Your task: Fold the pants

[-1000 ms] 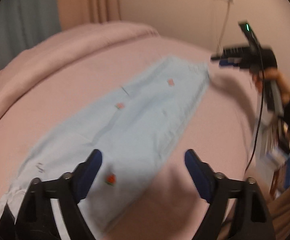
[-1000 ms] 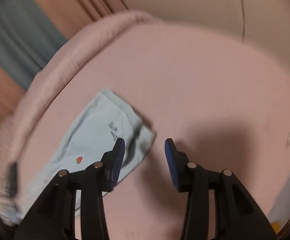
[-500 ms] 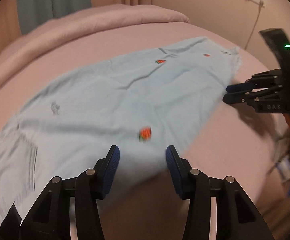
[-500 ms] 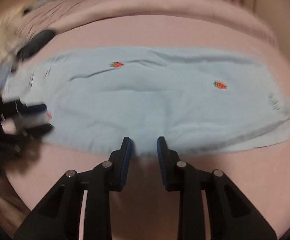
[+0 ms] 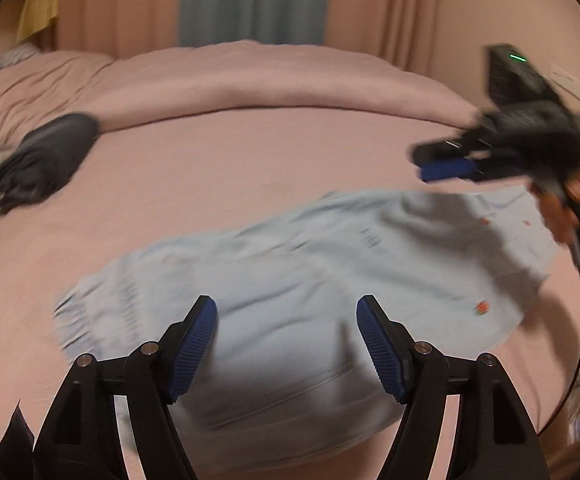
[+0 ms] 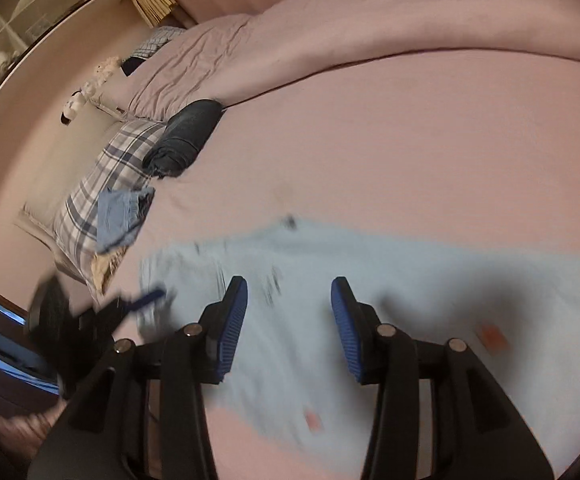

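The pale blue pants [image 5: 310, 280] lie flat on the pink bed [image 5: 249, 160], long axis crosswise under both tools, bare sheet beyond. The left gripper [image 5: 285, 340] and right gripper [image 6: 289, 320] have just been opening, nothing between them. Only the right view shows a plaid pillow [image 6: 105, 184].

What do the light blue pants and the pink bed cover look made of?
Light blue pants: thin, soft woven cloth, probably cotton; matte, lying limp with shallow creases and small red printed motifs. Pink bed cover: soft matte fabric, likely cotton or a blend; no sheen. Motion blur hides any weave.
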